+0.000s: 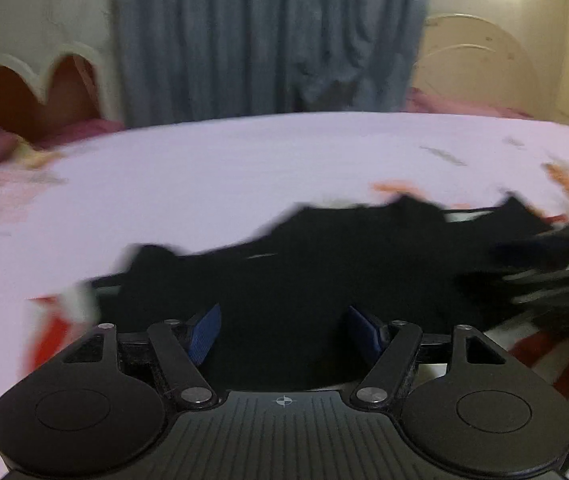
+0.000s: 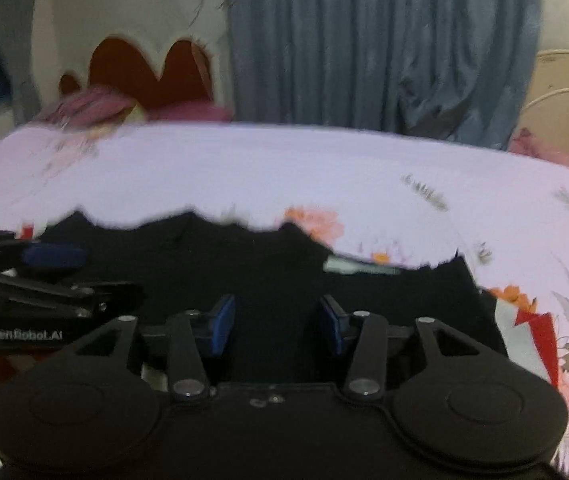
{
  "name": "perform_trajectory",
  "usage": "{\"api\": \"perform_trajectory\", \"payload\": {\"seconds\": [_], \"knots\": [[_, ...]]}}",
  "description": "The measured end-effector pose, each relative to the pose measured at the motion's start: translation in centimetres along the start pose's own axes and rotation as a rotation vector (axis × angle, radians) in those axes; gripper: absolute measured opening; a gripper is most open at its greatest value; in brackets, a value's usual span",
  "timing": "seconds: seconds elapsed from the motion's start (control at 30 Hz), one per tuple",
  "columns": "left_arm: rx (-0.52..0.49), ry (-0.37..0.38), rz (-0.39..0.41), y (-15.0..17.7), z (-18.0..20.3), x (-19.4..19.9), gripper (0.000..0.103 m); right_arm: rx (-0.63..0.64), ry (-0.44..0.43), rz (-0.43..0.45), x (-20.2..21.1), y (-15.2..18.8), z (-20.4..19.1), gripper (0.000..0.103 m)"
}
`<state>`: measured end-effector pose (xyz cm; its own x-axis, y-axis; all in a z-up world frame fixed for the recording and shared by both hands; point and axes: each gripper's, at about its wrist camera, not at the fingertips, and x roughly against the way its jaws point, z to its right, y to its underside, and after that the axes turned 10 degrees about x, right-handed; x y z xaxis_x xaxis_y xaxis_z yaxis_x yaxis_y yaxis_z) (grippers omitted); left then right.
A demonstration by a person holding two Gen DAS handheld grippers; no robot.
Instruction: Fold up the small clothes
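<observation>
A small black garment [image 1: 324, 264] lies spread on the bed; it also shows in the right wrist view [image 2: 220, 264]. My left gripper [image 1: 282, 330] is open, its blue pads [image 1: 204, 334] wide apart just above the cloth's near edge. My right gripper [image 2: 276, 326] is open too, hovering over the black garment. The right gripper shows blurred at the right edge of the left wrist view [image 1: 556, 264]; the left gripper shows at the left of the right wrist view [image 2: 44, 280]. Red and white cloth [image 1: 540, 356] lies under the garment.
The bed has a pale lilac floral sheet [image 1: 212, 184], also in the right wrist view [image 2: 284, 172]. A blue-grey curtain [image 1: 268, 36] hangs behind it. A cream headboard with dark red cut-outs [image 2: 152, 68] and pink pillows [image 2: 96, 110] stand at the far left.
</observation>
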<state>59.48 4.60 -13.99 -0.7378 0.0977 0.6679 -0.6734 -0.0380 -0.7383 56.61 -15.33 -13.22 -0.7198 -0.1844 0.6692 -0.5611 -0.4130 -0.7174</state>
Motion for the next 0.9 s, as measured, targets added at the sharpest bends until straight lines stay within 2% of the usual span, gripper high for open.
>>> {"api": "perform_trajectory", "payload": {"seconds": [0.03, 0.07, 0.1, 0.13, 0.17, 0.23, 0.3, 0.37, 0.43, 0.5, 0.57, 0.67, 0.73, 0.77, 0.8, 0.87, 0.9], "knots": [[0.014, -0.038, 0.017, 0.5, -2.0, 0.6, 0.07, 0.023, 0.082, -0.009, 0.6, 0.8, 1.3, 0.046], [0.048, -0.018, 0.036, 1.0, -4.0, 1.2, 0.069, -0.016, 0.148, -0.024, 1.3, 1.7, 3.1, 0.047], [0.073, -0.009, 0.034, 1.2, -5.2, 1.4, 0.069, -0.077, 0.178, -0.029, 1.8, 2.7, 5.0, 0.047], [0.052, -0.008, 0.023, 1.0, -5.2, 1.4, 0.069, -0.143, 0.196, -0.039, 2.2, 3.7, 6.9, 0.056], [0.018, -0.026, 0.013, 0.8, -4.7, 1.3, 0.07, -0.177, 0.172, -0.032, 2.4, 4.2, 7.6, 0.057], [-0.019, -0.06, 0.011, 0.5, -3.5, 1.2, 0.07, -0.144, 0.197, -0.034, 2.5, 3.5, 6.8, 0.056], [-0.001, -0.046, 0.031, 0.0, -2.7, 2.5, 0.07, -0.113, 0.233, 0.007, 3.6, 2.6, 5.4, 0.046], [-0.02, -0.002, 0.059, 0.2, -0.7, 3.9, 0.07, -0.103, 0.199, 0.072, 5.3, 2.1, 3.9, 0.048], [-0.073, 0.028, 0.064, 0.9, 1.7, 4.3, 0.07, -0.049, 0.119, 0.088, 5.7, 1.5, 1.2, 0.046], [-0.091, 0.07, 0.046, 1.7, 3.3, 4.1, 0.07, -0.006, 0.061, 0.074, 5.1, 1.5, -1.0, 0.047], [-0.097, 0.065, 0.022, 2.4, 4.1, 3.8, 0.07, 0.028, 0.002, 0.019, 3.8, 1.6, -2.6, 0.048], [-0.033, 0.073, 0.002, 3.0, 1.5, 4.4, 0.07, 0.084, 0.029, 0.007, 4.3, 2.8, -2.4, 0.051], [-0.006, 0.029, 0.01, 3.6, -1.7, 5.2, 0.073, 0.033, 0.111, -0.007, 5.5, 4.2, 0.4, 0.054], [0.012, 0.02, 0.014, 4.1, -3.3, 5.7, 0.074, 0.006, 0.158, -0.027, 6.0, 5.1, 1.6, 0.054], [0.033, 0.035, 0.015, 4.5, -4.4, 6.0, 0.074, -0.034, 0.164, -0.033, 6.5, 6.2, 3.3, 0.054], [0.008, 0.016, 0.019, 4.8, -4.2, 6.5, 0.074, -0.055, 0.139, -0.039, 7.2, 6.7, 4.2, 0.053], [0.003, -0.008, 0.019, 4.7, -3.7, 6.5, 0.074, -0.028, 0.162, -0.048, 7.3, 6.1, 3.6, 0.052]]}}
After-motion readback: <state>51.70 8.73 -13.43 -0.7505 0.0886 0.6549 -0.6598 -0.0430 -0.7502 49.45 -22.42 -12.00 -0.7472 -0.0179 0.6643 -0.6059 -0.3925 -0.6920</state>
